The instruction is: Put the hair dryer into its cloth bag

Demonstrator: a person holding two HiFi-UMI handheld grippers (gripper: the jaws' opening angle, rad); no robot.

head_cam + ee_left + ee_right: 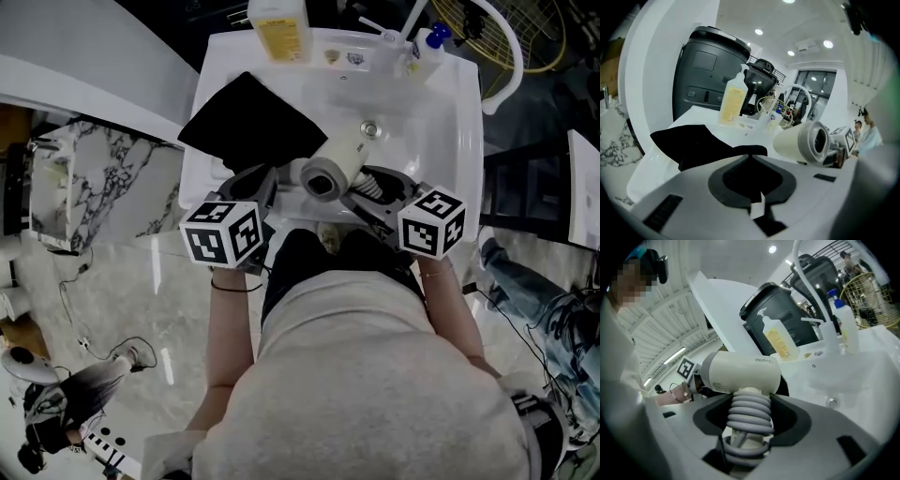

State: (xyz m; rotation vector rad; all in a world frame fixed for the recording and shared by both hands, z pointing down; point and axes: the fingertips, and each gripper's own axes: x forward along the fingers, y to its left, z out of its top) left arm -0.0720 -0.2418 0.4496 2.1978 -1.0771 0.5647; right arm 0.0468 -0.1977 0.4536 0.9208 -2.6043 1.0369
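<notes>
Hair dryer [336,164] over white sink [441,131], cord-wrapped handle clamped in right tongs [747,399], left tongs [751,157] pinched shut on black cloth bag [693,145] edge, basin open behind.

Yellow bottle [279,28] stands on the sink [469,136] rim (far side).

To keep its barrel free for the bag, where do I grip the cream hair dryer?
Grip the cream hair dryer by its handle, wrapped in grey cord, coming from the handle's end, as the right gripper does now: the handle sticks out sideways, so the round barrel stays clear.
</notes>
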